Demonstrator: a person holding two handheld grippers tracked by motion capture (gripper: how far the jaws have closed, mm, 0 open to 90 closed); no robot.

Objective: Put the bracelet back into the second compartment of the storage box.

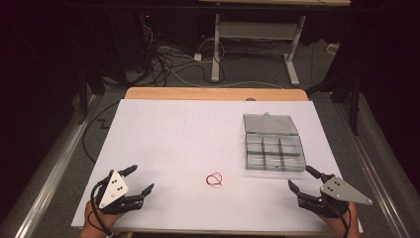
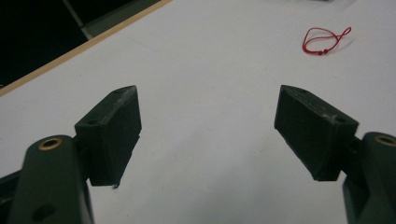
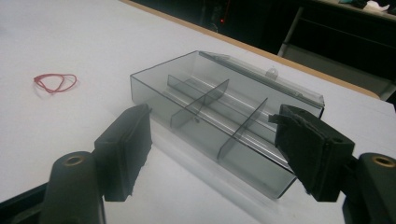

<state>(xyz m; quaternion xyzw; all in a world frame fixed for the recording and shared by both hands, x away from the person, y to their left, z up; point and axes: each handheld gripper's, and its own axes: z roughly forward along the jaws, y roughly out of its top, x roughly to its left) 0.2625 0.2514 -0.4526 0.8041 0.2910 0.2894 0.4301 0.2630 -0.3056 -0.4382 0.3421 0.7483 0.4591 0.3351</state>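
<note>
Tongs spread, low over table

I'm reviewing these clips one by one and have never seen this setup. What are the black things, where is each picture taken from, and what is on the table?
There is no robot here. A person holds a hand-held claw in each hand: the left claw and the right claw sit at the near edge of the table. The wide picture comes from a fixed camera above, looking down and forward. The other two come from small cameras riding on each claw, looking out between its two black jaws. On the white table top lie a small red string loop and a clear plastic compartment box with its lid open. The box's compartments look empty. Both claws are open and hold nothing; the right one faces the box, the left one points towards the loop.
</note>
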